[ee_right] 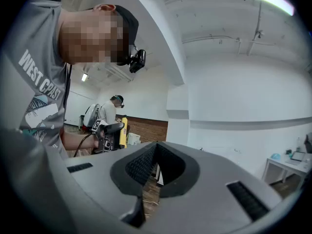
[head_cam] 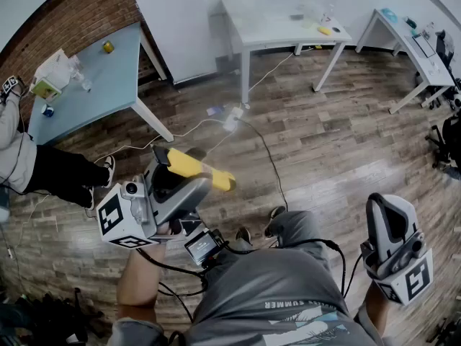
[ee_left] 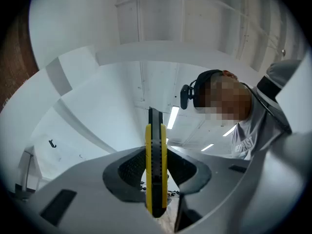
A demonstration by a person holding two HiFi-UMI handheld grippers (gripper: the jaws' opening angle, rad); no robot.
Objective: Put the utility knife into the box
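Yellow and black, the utility knife [ee_left: 156,172] stands edge-on between the pads of my left claw [head_cam: 167,175], which is clamped on its sides; the knife's length sticks out past the claw's tips, and the claw is tilted upward. My right claw [ee_right: 157,147] is off to the right of the left one and well apart from it, pointing level, its ribbed pads closed together with nothing between them. Just behind both claws is my grey shirt [head_cam: 288,294]: the head view shows the word "SUMMER" on it, and the right gripper view shows "WEST COAST" in white letters. Below and beyond the claws is a wood-plank floor [head_cam: 338,143], where a black cable [head_cam: 272,166] runs from near my feet out to a white power strip [head_cam: 232,119]. Left of the left claw stands another person [head_cam: 50,171] in dark trousers. Farther out beyond the left claw is a blue table [head_cam: 108,78] bearing a few small things I cannot make out, and beyond that, straight ahead, a white table [head_cam: 281,27].
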